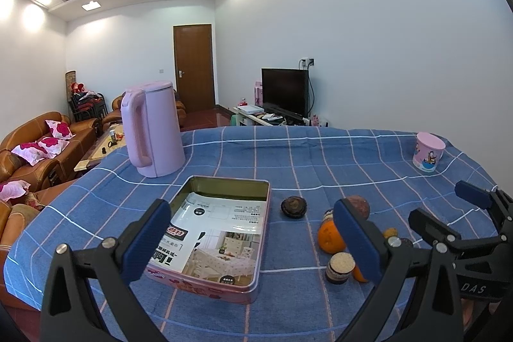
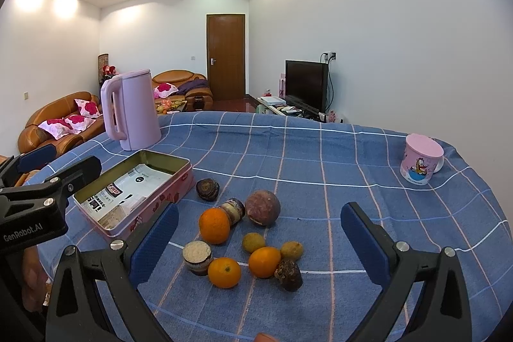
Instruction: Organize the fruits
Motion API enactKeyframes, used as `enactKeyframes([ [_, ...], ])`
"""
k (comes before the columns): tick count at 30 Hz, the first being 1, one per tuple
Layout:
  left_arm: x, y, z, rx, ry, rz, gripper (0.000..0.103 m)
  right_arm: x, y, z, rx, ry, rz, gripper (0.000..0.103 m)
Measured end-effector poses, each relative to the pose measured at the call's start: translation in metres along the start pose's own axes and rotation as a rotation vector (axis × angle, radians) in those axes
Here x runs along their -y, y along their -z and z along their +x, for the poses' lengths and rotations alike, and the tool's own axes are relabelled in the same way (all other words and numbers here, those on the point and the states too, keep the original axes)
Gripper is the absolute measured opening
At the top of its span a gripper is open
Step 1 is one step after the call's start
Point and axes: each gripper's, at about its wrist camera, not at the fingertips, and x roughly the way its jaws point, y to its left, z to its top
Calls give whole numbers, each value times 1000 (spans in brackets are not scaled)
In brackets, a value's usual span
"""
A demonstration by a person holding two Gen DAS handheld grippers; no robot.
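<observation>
I have both tools hanging above the table (image 2: 352,156) with nothing in them: the right tool (image 2: 259,241) has its jaws spread wide over the fruit pile, and the left tool (image 1: 251,237) is equally spread, framing the tin box (image 1: 221,233). The fruit lies loose on the blue checked cloth just right of the tin: three oranges, the nearest one (image 2: 224,272) at the front, two small yellowish fruits, a big brownish round fruit (image 2: 263,207) and two dark wrinkled ones. Two small jars (image 2: 197,257) sit among them.

I judge the step in hand is the first pick. I would take the front orange, since it stands clear on its near side; come straight down, close across its widest part, and keep the left finger from knocking the jar just beside it. The tin is open and holds only a printed sheet, so the drop looks unobstructed.

Readable writing: "GenRobot.AI" on the left tool's body, "DAS" on the right tool's. The sheet's print is too small to read.
</observation>
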Motion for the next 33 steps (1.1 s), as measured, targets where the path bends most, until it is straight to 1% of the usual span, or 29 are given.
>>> enactKeyframes([
  [33,-2,-1,0,-4,-3,-1,103,-3,2,0,-8,-6,-3,102],
])
